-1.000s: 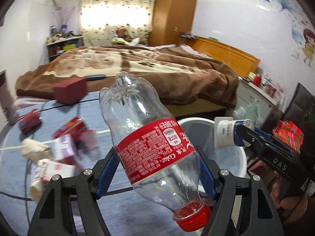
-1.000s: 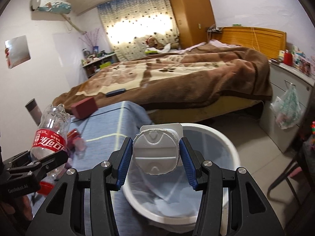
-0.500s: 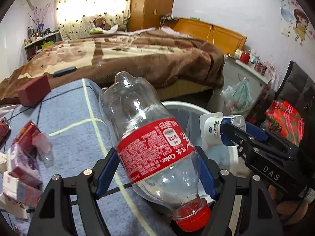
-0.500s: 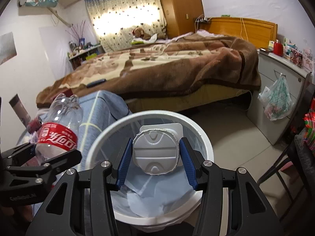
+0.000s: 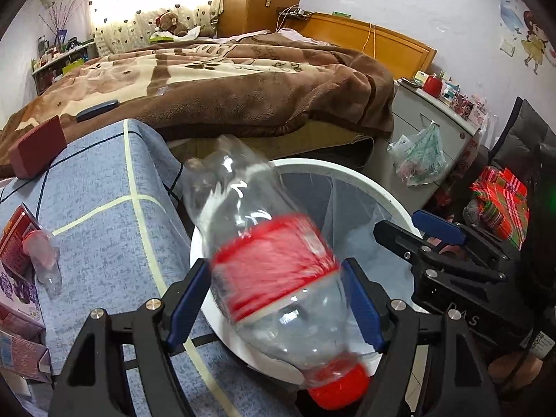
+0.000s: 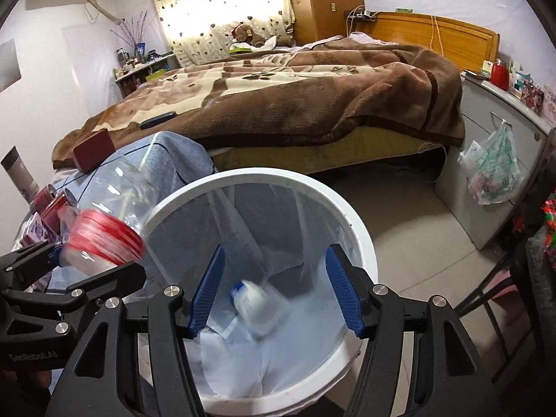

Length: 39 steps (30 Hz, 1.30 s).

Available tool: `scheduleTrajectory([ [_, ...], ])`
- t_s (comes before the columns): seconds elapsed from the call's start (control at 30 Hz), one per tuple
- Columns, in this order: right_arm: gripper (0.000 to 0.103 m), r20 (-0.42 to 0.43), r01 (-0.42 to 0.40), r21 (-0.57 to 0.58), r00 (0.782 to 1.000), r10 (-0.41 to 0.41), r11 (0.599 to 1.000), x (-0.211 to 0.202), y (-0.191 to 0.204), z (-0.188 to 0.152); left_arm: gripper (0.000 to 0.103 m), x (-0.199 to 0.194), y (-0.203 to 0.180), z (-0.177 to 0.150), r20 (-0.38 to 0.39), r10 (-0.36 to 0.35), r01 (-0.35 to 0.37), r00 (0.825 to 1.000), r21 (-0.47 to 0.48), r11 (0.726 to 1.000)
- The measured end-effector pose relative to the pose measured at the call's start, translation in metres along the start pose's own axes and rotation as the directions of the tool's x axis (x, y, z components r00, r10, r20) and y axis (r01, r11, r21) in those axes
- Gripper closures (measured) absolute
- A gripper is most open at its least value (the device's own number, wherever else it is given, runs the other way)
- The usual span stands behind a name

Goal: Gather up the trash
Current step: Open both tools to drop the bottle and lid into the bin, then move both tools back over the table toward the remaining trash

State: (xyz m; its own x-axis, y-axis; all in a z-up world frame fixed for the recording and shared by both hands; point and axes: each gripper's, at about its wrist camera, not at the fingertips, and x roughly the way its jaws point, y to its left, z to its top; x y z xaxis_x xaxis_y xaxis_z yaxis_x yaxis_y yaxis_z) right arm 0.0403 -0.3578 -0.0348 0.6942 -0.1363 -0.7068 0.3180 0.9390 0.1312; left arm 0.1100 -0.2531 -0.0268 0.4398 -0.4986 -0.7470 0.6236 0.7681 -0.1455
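A clear cola bottle [image 5: 274,264] with a red label and red cap sits blurred between the pads of my left gripper [image 5: 274,305]. The jaws are opening, gaps show on both sides, and the bottle is slipping, cap down, over the near left rim of the white lined bin [image 5: 365,180]. In the right wrist view the same bottle [image 6: 104,239] hangs at the bin's left edge. My right gripper [image 6: 274,288] is opening above the bin [image 6: 358,229] with nothing between its pads. The white cup with the blue band [image 6: 257,309] is falling, blurred, inside the liner.
The blue-clothed table [image 5: 104,208] to the left holds cartons [image 5: 17,243], a small crushed bottle [image 5: 45,260] and a dark red box [image 5: 38,146]. A bed [image 5: 226,87] lies behind the bin. A grey cabinet with a hanging plastic bag [image 5: 420,153] stands to the right.
Both grippers came down over the bin. The right jaws spread and let the cup drop into the liner. The left jaws widened and the bottle began to slide.
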Motion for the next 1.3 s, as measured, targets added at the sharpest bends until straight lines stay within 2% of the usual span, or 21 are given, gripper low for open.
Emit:
scheduleTrajectory([
  [0.07, 0.041, -0.001, 0.001, 0.005, 1.000, -0.001, 1.000, 0.000, 0.000, 0.000, 0.018, 0.001, 0.002, 0.001, 0.001, 0.005, -0.005, 1.000, -0.005, 1.000],
  [0.37, 0.041, 0.027, 0.009, 0.016, 1.000, -0.009, 1.000, -0.010, 0.002, 0.000, 0.018, -0.011, 0.006, -0.002, 0.023, 0.006, -0.005, 1.000, -0.020, 1.000],
  [0.73, 0.041, 0.079, -0.028, 0.004, 0.997, 0.028, 1.000, -0.026, 0.022, -0.001, 0.018, -0.051, 0.027, -0.015, 0.091, 0.036, -0.030, 0.995, -0.066, 0.997],
  [0.97, 0.041, 0.118, -0.078, -0.032, 0.990, 0.082, 0.996, -0.037, 0.043, -0.004, 0.018, -0.082, 0.053, -0.034, 0.132, 0.107, -0.091, 0.985, -0.124, 0.988],
  [1.13, 0.041, 0.134, -0.120, -0.068, 0.983, 0.128, 0.990, -0.041, 0.061, -0.005, 0.018, -0.107, 0.080, -0.052, 0.158, 0.176, -0.147, 0.972, -0.181, 0.972],
  [1.3, 0.041, 0.141, -0.157, -0.098, 0.975, 0.170, 0.983, -0.042, 0.082, -0.010, 0.018, -0.133, 0.109, -0.070, 0.179, 0.253, -0.207, 0.951, -0.243, 0.948],
])
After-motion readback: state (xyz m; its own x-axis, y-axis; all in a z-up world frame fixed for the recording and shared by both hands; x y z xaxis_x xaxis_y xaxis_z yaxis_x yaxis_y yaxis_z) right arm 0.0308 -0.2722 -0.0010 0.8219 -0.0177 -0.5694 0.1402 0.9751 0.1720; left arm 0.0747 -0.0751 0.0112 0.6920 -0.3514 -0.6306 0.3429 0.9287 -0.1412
